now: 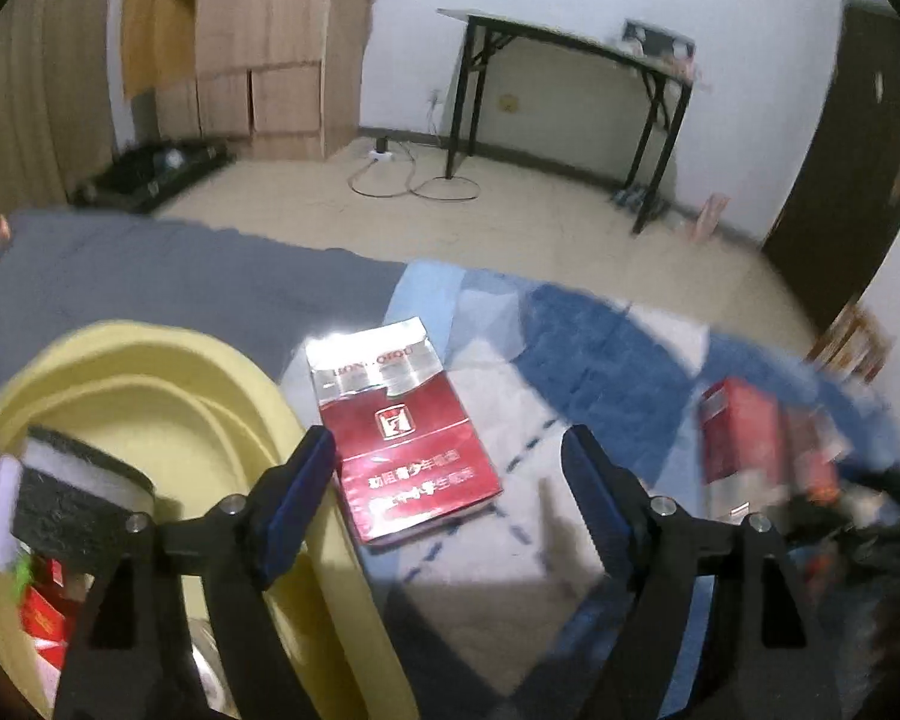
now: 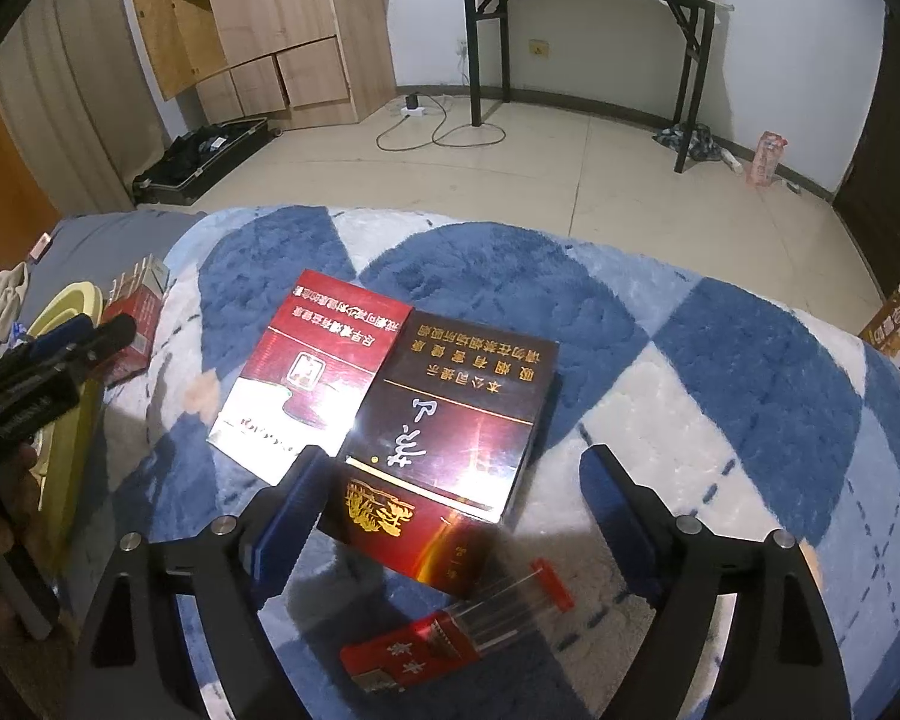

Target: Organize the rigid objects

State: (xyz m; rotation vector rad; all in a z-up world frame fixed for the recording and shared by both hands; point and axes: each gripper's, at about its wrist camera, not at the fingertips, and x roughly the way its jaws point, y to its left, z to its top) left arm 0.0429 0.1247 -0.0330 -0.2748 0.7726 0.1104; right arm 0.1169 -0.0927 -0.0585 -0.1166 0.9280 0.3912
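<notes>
Fingers (image 1: 306,468) of left gripper (image 1: 450,474) standing wide open, empty, straddling red pack (image 1: 411,450) just beside yellow bowl (image 1: 150,396) rim. Right gripper (image 2: 450,492) also gaping over dark carton (image 2: 456,420). Best approach, IMO: lowering square, closing across pack's narrow sides.

Black claw (image 1: 450,480), blue pads (image 1: 297,504)

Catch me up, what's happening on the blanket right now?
A person is sorting cigarette boxes on a blue and white blanket with two hand-held tongs. Both are open and hold nothing. The left tongs hover over a red box lying flat beside a yellow basin. The right tongs hover over a dark box and a smaller red one.
</notes>
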